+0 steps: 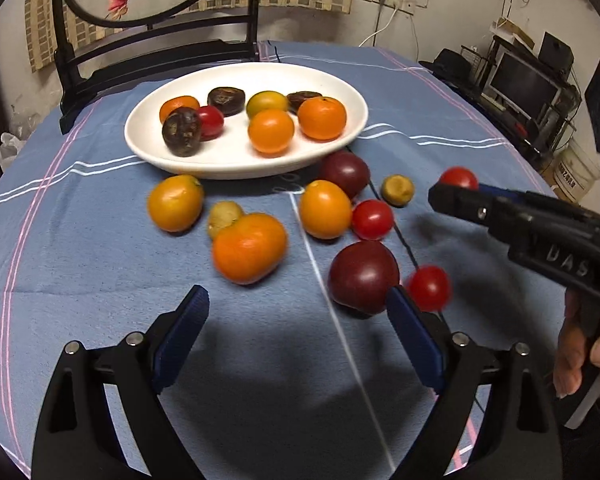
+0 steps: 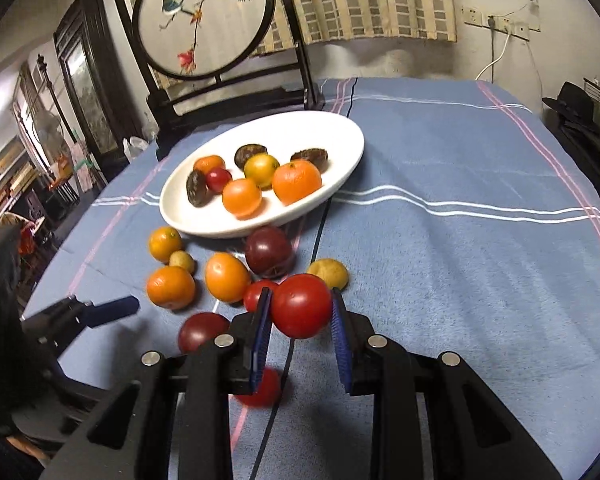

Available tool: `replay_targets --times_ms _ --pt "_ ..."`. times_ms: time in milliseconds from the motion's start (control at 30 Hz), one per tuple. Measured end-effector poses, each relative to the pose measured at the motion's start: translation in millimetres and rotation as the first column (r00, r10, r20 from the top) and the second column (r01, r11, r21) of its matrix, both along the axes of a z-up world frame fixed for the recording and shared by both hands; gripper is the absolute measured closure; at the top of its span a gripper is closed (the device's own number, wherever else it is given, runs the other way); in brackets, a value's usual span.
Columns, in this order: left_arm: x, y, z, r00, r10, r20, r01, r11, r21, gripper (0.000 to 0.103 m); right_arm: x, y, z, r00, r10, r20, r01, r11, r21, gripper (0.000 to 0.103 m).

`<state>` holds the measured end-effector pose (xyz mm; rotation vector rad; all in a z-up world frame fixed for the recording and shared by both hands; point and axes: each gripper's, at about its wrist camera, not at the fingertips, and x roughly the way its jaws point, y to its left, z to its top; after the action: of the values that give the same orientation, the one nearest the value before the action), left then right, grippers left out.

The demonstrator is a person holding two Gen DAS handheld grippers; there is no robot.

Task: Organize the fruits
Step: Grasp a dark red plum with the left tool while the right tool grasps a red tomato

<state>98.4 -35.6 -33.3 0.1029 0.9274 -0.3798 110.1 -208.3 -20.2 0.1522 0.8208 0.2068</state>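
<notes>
Right gripper (image 2: pixel 301 312) level, clamping tomato (image 2: pixel 300 305).

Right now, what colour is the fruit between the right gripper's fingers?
Red: a cherry tomato in the right gripper, clearest in the right wrist view.

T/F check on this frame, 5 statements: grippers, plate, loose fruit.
1. The right gripper is closed on a red tomato. True.
2. The left gripper holds an orange. False: its fingers are spread apart with nothing between them.
3. The white plate already has fruit in it. True.
4. Every dark purple plum is in the plate. False: one plum lies on the blue tablecloth, another sits beside the plate's rim.
5. The plate holds no red fruit. False: a small red tomato lies in it.
</notes>
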Motion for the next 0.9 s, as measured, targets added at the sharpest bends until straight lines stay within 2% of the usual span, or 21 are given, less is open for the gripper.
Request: replay_targets --times_ms 233,433,567,700,733,800,833,867,900 --pt "0.5 -20.9 -1.1 1.000 -0.019 0.011 0.019 0.999 0.030 0.014 -4.3 -1.7 5.4 1.000 0.006 0.015 -0.007 1.000 0.025 0.074" --pt "1.1 -45.4 2.0 0.997 -0.042 0.071 0.035 0.995 0.098 0.015 -7.6 -5.2 9.3 1.000 -0.001 0.031 -0.001 0.999 0.049 0.074" --pt "-2.7 -51.9 0.3 0.996 -0.059 0.070 0.049 0.988 0.144 0.015 -8.2 -8.9 10.1 0.999 -0.013 0.030 0.011 0.998 0.064 0.074" --pt "-2.0 -53.7 -0.1 0.996 -0.052 0.072 0.040 0.987 0.157 0.017 -8.5 -6.2 10.1 1.000 -0.005 0.029 0.004 0.998 0.062 0.074" --pt "-2.2 -54.9 -0.1 0.996 -0.047 0.076 0.034 0.986 0.166 0.019 -8.7 -5.4 9.8 1.000 -0.002 0.029 0.001 0.998 0.060 0.074" --pt "-3.2 -61.7 -0.1 0.994 -0.046 0.100 0.024 0.977 0.211 0.033 -8.7 -4.7 9.4 1.000 -0.002 0.027 0.000 0.998 0.058 0.074" --pt "-3.3 -64.4 -0.1 0.993 -0.049 0.106 0.024 0.975 0.221 0.037 -8.3 -4.4 9.1 1.000 -0.001 0.025 -0.001 0.998 0.056 0.074" --pt "-2.4 -66.7 0.3 0.994 -0.046 0.101 0.023 0.976 0.216 0.046 -8.0 -3.9 8.4 1.000 -0.003 0.023 0.002 0.999 0.052 0.074" --pt "2.2 -67.0 -1.3 0.998 -0.032 0.056 0.022 0.984 0.178 0.052 -7.8 -4.9 8.1 1.000 -0.010 0.021 0.009 0.999 0.049 0.074"
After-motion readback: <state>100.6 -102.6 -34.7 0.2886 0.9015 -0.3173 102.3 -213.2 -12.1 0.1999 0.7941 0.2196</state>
